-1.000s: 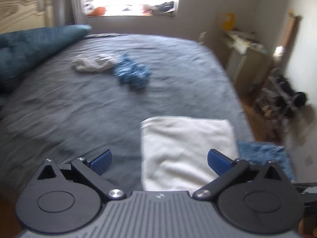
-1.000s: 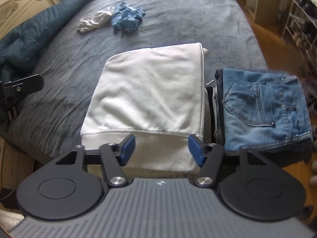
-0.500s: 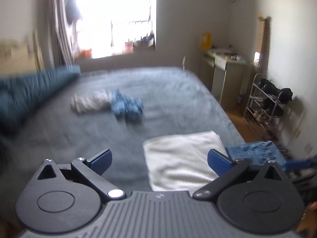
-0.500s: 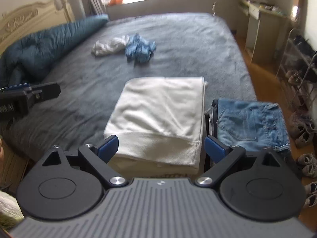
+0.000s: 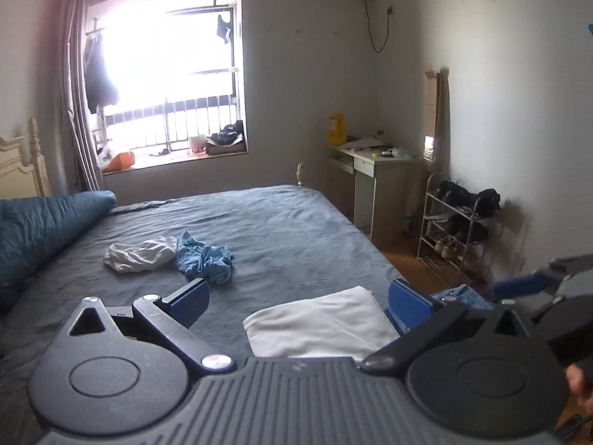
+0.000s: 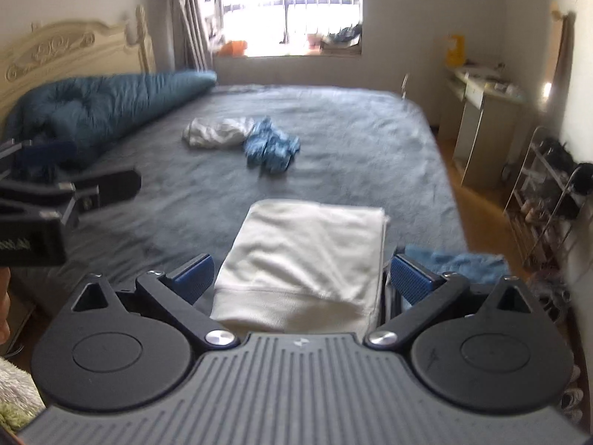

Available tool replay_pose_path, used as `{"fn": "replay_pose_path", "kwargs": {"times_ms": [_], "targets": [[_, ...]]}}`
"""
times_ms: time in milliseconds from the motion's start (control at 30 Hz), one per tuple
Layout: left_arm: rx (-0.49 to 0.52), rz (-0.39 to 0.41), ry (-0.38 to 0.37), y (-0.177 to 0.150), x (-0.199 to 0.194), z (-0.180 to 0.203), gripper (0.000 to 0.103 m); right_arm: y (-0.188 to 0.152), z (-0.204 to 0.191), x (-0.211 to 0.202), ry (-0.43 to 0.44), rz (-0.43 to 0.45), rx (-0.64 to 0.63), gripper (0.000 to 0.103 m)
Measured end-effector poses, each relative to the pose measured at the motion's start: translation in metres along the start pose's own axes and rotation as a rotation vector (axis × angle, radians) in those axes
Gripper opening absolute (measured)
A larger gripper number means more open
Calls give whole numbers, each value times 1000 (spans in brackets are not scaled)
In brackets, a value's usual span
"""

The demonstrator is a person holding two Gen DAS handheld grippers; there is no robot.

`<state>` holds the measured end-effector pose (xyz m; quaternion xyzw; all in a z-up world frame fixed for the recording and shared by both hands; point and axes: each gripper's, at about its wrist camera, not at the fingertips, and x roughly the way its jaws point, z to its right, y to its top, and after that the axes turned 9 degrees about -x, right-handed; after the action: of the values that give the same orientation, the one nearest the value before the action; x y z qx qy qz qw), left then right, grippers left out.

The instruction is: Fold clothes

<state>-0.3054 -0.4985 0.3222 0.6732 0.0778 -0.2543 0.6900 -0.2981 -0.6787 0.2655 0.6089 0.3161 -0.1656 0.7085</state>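
Observation:
A folded white sweatshirt [image 5: 318, 328] [image 6: 307, 256] lies at the near edge of the grey bed [image 5: 296, 222]. Folded jeans [image 5: 459, 294] [image 6: 456, 263] sit just right of it. Farther up the bed, a crumpled white garment [image 5: 137, 254] [image 6: 217, 133] touches a crumpled blue one [image 5: 204, 259] [image 6: 272, 148]. My left gripper [image 5: 298, 293] hovers open and empty above the bed. My right gripper [image 6: 302, 265] is above the sweatshirt's hem, its jaws opening with nothing pressed between the pads. Each gripper shows at the edge of the other's view.
A rolled dark-blue duvet [image 5: 40, 230] [image 6: 111, 111] lies along the bed's left side by a cream headboard [image 6: 74, 52]. A desk [image 5: 374, 170] and a shoe rack [image 5: 456, 230] stand against the right wall, across a strip of wooden floor.
Both grippers have risen and drawn back from the sweatshirt, and both views now tilt up toward the window. The right jaws have spread wider. The left jaws stayed open.

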Motion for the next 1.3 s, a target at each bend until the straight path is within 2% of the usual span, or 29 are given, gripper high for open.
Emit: {"fn": "replay_pose_path", "kwargs": {"times_ms": [167, 300, 467, 600, 733, 933, 1300], "targets": [[-41, -262, 76, -12, 35, -10, 103, -4, -10, 14, -46, -148, 61, 102], [-139, -463, 173, -23, 65, -29, 103, -10, -16, 24, -62, -243, 110, 102], [-261, -614, 245, -34, 83, -52, 103, -20, -17, 45, -90, -392, 180, 102], [-276, -674, 269, -38, 86, -58, 103, -22, -18, 50, -92, -422, 211, 102], [-324, -720, 255, -43, 84, -62, 103, -18, -20, 53, -83, -424, 201, 102], [-306, -714, 257, -43, 84, -59, 103, -14, -23, 59, -84, -436, 154, 102], [-333, -712, 254, -39, 85, -63, 103, -8, -27, 62, -96, -428, 106, 102]]}}
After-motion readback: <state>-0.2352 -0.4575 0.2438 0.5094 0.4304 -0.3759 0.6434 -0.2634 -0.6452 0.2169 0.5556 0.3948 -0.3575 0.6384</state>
